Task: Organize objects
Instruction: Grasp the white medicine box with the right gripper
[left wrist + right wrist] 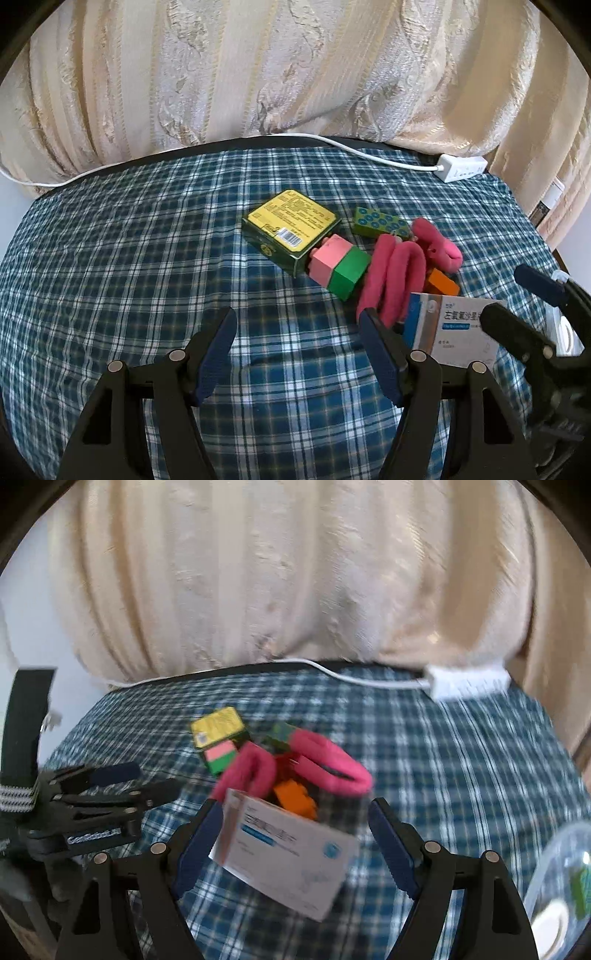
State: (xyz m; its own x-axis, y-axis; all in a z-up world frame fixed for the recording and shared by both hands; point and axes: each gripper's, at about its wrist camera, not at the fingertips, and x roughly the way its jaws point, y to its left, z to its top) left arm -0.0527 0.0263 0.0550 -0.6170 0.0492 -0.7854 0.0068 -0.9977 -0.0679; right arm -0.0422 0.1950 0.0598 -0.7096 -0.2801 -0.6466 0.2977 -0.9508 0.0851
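My right gripper (295, 806) is shut on a white medicine box (288, 856) with blue print, which sits tilted between its pads above the plaid cloth. In the left wrist view the same box (454, 325) shows beside the right gripper (501, 291). My left gripper (297, 325) stands open with nothing between its fingers, low over the cloth. Beyond it lie a yellow-topped green tin (291, 225), a pink-and-green block (338, 267), a dotted green block (380, 221), a pink fabric loop (399, 280) and an orange block (441, 282).
A blue plaid cloth (147, 258) covers the table. A white power strip (461, 168) and its cable lie along the far edge, under a cream curtain (258, 74). A clear plastic container (561, 886) sits at the near right.
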